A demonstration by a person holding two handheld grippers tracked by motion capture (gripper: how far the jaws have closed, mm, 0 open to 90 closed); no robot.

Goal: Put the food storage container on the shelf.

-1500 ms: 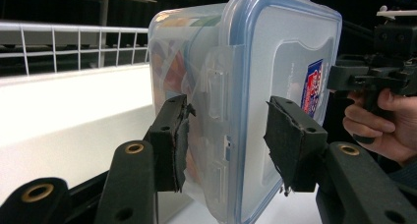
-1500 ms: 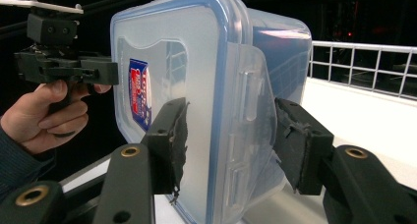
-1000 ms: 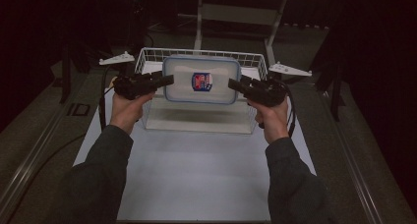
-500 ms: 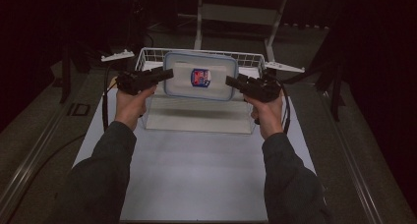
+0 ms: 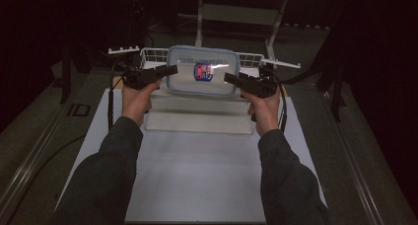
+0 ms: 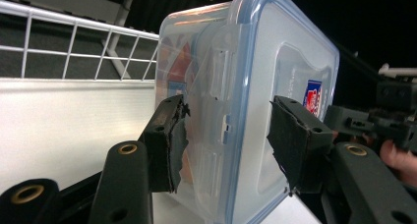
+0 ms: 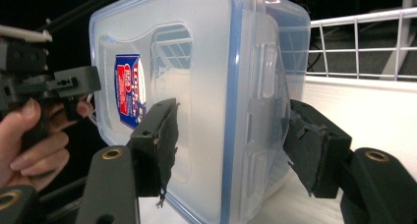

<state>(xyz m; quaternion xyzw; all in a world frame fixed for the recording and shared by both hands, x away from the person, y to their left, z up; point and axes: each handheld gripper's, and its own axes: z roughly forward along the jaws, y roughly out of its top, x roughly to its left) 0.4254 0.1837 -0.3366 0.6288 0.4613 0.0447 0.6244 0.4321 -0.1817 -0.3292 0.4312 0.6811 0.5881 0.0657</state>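
1. Two grippers flank a clear plastic food container (image 5: 202, 71) with a blue-rimmed lid, which stands on edge, tilted, against the white wire rack (image 5: 152, 55) at the far side of the white table (image 5: 197, 175).
2. Left gripper (image 5: 169, 70): its jaws straddle the container's left end; in the left gripper view (image 6: 226, 135) one pad touches the wall while the other stands clear of the lid.
3. Right gripper (image 5: 230, 78): its jaws have just been opening, and in the right gripper view (image 7: 231, 140) both pads stand slightly off the container's end between them.
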